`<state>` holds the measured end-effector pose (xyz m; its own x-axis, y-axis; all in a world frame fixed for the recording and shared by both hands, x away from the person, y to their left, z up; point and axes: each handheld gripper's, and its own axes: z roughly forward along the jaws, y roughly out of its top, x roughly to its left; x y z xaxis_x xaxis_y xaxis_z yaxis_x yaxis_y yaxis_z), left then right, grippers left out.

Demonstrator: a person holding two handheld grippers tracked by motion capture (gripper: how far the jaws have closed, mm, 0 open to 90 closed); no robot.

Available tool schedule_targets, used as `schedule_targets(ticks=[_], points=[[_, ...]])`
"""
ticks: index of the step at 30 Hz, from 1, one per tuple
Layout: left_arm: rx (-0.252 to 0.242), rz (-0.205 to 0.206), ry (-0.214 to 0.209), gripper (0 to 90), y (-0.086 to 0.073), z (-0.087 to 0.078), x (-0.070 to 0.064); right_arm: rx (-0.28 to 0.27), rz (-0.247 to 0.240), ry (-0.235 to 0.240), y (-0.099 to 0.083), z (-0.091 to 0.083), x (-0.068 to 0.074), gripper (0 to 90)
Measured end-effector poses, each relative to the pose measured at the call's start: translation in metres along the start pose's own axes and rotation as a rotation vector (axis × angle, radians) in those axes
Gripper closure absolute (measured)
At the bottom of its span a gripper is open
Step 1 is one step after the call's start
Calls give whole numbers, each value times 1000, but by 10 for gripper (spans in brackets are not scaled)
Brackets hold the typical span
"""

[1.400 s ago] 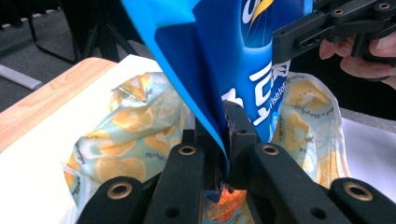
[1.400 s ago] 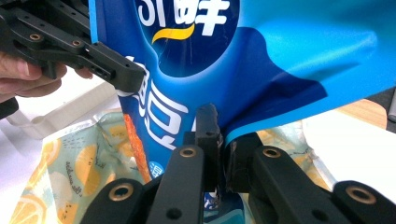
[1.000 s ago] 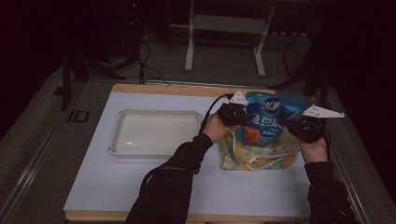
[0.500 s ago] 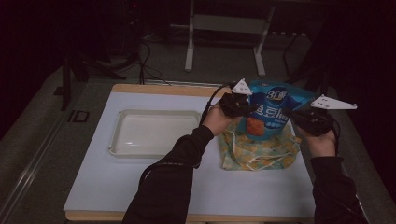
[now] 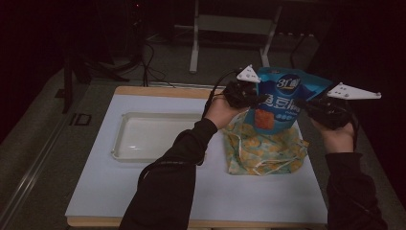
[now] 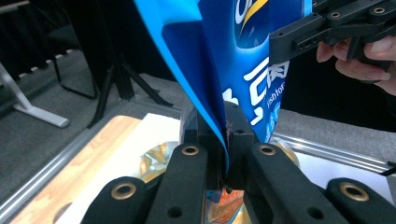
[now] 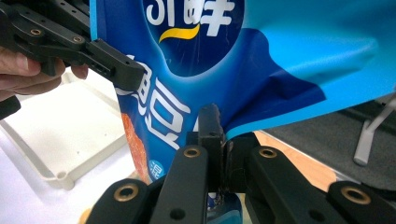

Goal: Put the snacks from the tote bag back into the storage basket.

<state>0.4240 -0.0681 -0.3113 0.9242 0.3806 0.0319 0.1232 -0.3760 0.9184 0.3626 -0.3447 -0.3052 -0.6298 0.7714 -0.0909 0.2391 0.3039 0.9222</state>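
A glossy blue plastic snack bag (image 5: 280, 98) with white lettering and an orange panel is held up off the white table (image 5: 143, 191), at its far right, directly above a crumpled yellow patterned cloth bag (image 5: 263, 151) lying on the surface. The snack bag hangs roughly upright, long axis near vertical, with its printed face toward the person and its top edge uppermost, splayed wider at the upper right. The left gripper (image 5: 249, 96) pinches the bag's left edge; in the left gripper view its black jaws (image 6: 224, 154) are clenched on a fold of blue film. The right gripper (image 5: 313, 105) takes the bag's right edge; in the right gripper view its jaws (image 7: 219, 158) are likewise clenched on the film. Each gripper carries a grey three-cornered plate on top. A shallow clear rectangular plastic tray (image 5: 143, 136) sits on the table's left half, well apart from both bags. Dark sleeves enter from the near edge.
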Motion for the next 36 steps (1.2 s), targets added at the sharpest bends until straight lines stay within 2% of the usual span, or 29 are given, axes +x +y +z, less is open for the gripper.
schedule_targets(ticks=[6, 12, 14, 16, 17, 22, 36], points=[[-3, 20, 21, 889, 9, -17, 2, -12, -15, 5, 18, 0, 7, 885], [-3, 24, 33, 889, 8, -30, 5, -16, -25, 18, 28, 7, 16, 885], [6, 25, 40, 890, 7, -39, 7, -15, -32, 22, 30, 11, 20, 885], [6, 25, 40, 890, 7, -39, 7, -13, -33, 27, 32, 12, 22, 885], [11, 29, 49, 890, 5, -48, 10, -15, -37, 34, 35, 16, 25, 885], [13, 20, 65, 890, 0, -61, 13, -17, -45, 50, 40, 25, 33, 886], [24, 2, 129, 891, -19, -119, 29, -23, -80, 119, 64, 66, 72, 886]])
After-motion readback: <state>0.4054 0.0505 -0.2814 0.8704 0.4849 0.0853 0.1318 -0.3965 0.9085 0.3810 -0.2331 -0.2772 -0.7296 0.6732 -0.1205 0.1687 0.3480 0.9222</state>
